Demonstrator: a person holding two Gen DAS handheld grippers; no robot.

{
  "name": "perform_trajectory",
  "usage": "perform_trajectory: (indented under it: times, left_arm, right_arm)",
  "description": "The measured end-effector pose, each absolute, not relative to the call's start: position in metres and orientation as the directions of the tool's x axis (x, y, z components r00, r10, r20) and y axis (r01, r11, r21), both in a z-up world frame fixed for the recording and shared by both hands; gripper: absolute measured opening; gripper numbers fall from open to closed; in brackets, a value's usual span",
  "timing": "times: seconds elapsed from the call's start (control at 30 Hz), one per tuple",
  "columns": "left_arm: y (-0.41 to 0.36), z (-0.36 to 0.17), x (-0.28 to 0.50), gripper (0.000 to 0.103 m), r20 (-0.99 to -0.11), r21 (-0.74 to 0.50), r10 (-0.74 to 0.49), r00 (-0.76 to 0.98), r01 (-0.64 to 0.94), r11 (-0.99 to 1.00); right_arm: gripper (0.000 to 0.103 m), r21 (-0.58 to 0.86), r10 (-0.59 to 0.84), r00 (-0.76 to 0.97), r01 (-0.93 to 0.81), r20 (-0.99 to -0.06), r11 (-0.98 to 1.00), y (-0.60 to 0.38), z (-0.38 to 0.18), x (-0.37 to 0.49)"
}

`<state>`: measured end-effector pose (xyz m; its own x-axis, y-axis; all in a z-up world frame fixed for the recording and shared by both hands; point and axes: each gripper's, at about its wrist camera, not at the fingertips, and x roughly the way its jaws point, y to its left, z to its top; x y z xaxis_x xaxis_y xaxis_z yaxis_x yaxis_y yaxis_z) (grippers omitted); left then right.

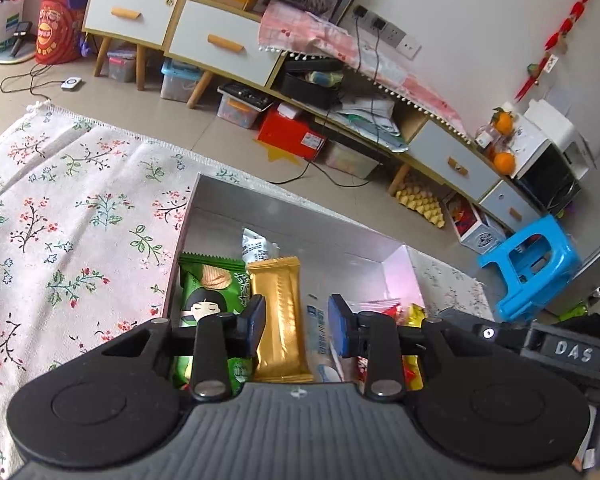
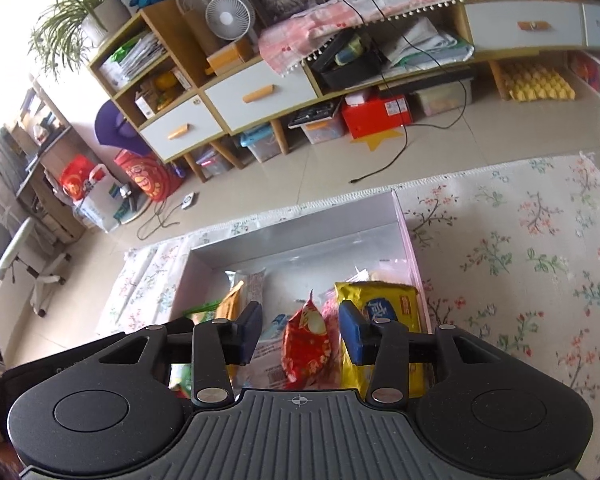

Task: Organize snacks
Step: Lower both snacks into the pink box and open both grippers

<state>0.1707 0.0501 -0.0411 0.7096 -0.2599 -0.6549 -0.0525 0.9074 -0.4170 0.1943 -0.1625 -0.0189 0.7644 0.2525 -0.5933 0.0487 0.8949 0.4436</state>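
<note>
Both grippers hang over the grey box [image 1: 300,216] at lower centre. Left gripper [image 1: 296,326] released, jaws parted over the gold packet [image 1: 280,320]. Right gripper [image 2: 300,330] likewise loose around the red packet [image 2: 306,344], seemingly without contact.

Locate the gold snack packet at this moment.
In the left wrist view, the gold packet lies inside the box, between the green packet and a pale blue-printed packet.

We see a blue stool [image 1: 530,264] on the tiled floor [image 1: 228,120]; a fan [image 2: 230,14] tops the cabinet [image 2: 228,92]; oranges [image 1: 504,160] sit nearby.
</note>
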Motion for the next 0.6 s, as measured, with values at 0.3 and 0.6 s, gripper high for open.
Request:
perform_trajectory:
  times: [0.3,0.6]
  left_arm:
    - [0.03,-0.035,0.148,0.054,-0.679,-0.345,-0.243,0.692,-0.008,0.939]
    - [0.009,-0.029,0.124,0.072,-0.686,-0.307,-0.236,0.688,0.02,0.951]
  right_arm:
    - [0.068,0.368,0.172,0.721,0.124,-0.672,0.922,-0.161,-0.015,0.17]
    - [0.07,0.351,0.17,0.725,0.105,-0.667,0.931,-0.164,0.002,0.127]
